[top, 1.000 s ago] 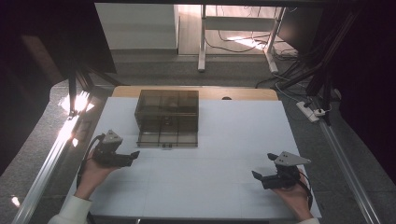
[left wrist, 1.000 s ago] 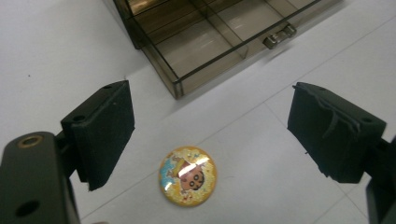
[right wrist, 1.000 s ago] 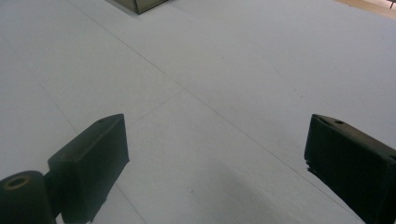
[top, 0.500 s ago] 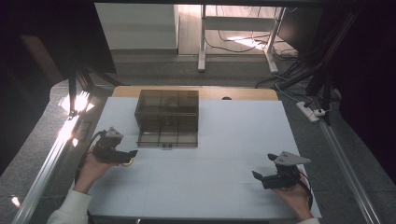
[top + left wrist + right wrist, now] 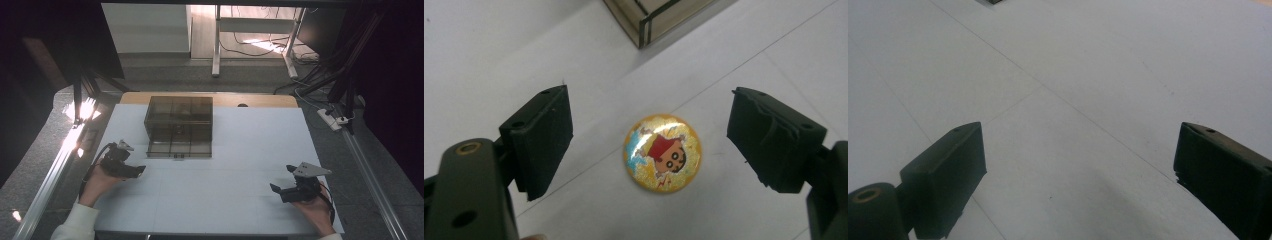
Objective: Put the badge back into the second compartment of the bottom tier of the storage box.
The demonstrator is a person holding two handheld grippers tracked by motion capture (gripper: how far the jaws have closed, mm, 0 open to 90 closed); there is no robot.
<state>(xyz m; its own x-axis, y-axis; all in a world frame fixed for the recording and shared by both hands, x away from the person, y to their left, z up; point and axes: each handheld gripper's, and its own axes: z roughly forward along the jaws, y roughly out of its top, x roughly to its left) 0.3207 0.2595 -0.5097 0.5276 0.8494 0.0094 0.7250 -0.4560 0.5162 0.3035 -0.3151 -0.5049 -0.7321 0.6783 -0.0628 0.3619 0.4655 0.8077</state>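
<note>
A round orange badge (image 5: 662,153) with a cartoon figure in a red top lies flat on the white table. My left gripper (image 5: 649,145) hangs over it, open, with one jaw on each side and clear of it. In the high view that left gripper (image 5: 134,170) is at the table's left, just below the box's near left corner. My right gripper (image 5: 277,190) rests open near the front right edge, and in the right gripper view (image 5: 1078,170) there is bare white surface between its jaws.
A dark see-through box (image 5: 179,126) with several compartments stands at the back middle of the table (image 5: 225,150); its corner (image 5: 649,20) shows just beyond the badge. A metal rail (image 5: 55,170) runs along the left side.
My left gripper has slid back toward the near left and tilted down over the badge. The right gripper has not moved.
</note>
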